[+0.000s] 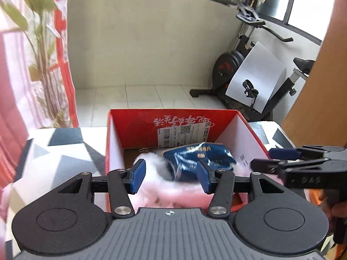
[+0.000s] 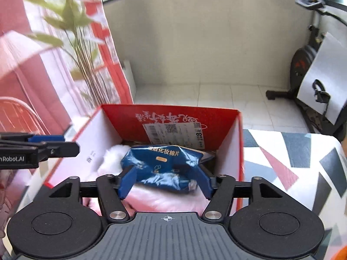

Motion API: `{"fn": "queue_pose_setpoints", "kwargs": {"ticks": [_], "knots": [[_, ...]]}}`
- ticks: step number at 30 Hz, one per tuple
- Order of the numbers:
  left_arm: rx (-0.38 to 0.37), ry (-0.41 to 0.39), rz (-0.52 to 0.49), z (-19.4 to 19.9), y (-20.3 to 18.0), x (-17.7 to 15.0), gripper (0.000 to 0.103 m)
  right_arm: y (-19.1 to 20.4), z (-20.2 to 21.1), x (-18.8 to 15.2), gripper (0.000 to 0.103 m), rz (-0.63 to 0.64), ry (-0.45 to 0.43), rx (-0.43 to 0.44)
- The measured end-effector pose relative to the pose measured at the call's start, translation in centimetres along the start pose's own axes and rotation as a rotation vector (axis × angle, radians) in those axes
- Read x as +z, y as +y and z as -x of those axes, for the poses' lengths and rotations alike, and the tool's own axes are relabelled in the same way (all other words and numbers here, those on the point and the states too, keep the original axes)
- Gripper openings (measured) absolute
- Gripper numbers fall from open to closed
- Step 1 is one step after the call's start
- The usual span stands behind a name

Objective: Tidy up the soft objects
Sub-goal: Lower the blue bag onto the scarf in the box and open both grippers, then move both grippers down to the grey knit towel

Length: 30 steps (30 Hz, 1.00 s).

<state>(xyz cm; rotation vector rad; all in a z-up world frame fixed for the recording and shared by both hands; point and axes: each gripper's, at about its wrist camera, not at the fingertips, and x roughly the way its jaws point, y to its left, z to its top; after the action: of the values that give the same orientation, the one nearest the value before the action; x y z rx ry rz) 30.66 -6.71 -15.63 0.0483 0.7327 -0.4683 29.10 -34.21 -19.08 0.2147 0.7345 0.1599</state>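
A red cardboard box (image 1: 173, 117) (image 2: 171, 112) stands open on the patterned tablecloth. Inside it a pink fluffy item (image 1: 151, 192) (image 2: 164, 201) lies under a shiny blue packet (image 1: 195, 160) (image 2: 164, 162). My left gripper (image 1: 171, 176) hovers above the box's near side, open, with nothing between its pads. In the right wrist view it (image 2: 70, 143) shows beside the box's left wall. My right gripper (image 2: 166, 182) is open too, its fingers spread either side of the packet and clear of it. In the left wrist view it (image 1: 262, 158) hangs empty over the right wall.
The tablecloth (image 1: 60, 143) (image 2: 292, 162) has grey, black and pink triangles. A potted plant (image 1: 43, 54) (image 2: 82, 54) and a red-and-pink curtain stand at the left. An exercise bike (image 1: 238, 65) with a white sheet (image 1: 258, 75) is on the tiled floor at the right.
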Motion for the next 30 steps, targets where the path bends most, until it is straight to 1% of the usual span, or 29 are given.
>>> {"fn": "queue_pose_setpoints", "kwargs": {"ticks": [5,8,12,17,23,25,30], "knots": [[0.003,-0.033,-0.015,3.7,-0.4,-3.6,0.055,-0.8,4.3,-4.2,0.065,-0.094,-0.099,0.034],[-0.008,-0.019,0.003,5.0,-0.6,-6.4,0.055,-0.9,5.7,-7.1,0.065,-0.106,-0.116,0.022],[-0.014,0.014,0.057,6.2,-0.1,-10.3,0.055,-0.4,6.6,-10.8,0.065,-0.092,-0.095,0.012],[-0.010,0.056,0.113,7.2,0.7,-14.1,0.054,1.0,7.9,-14.7,0.065,-0.050,-0.073,0.042],[-0.032,0.103,0.159,8.3,1.3,-16.6,0.055,2.9,9.5,-18.1,0.065,0.020,-0.038,0.056],[-0.016,0.100,0.162,9.0,1.6,-17.3,0.056,3.2,10.1,-18.9,0.065,0.023,-0.027,0.057],[0.001,0.105,0.191,10.7,2.1,-19.3,0.067,3.3,11.3,-20.6,0.067,0.020,0.006,0.024]]}}
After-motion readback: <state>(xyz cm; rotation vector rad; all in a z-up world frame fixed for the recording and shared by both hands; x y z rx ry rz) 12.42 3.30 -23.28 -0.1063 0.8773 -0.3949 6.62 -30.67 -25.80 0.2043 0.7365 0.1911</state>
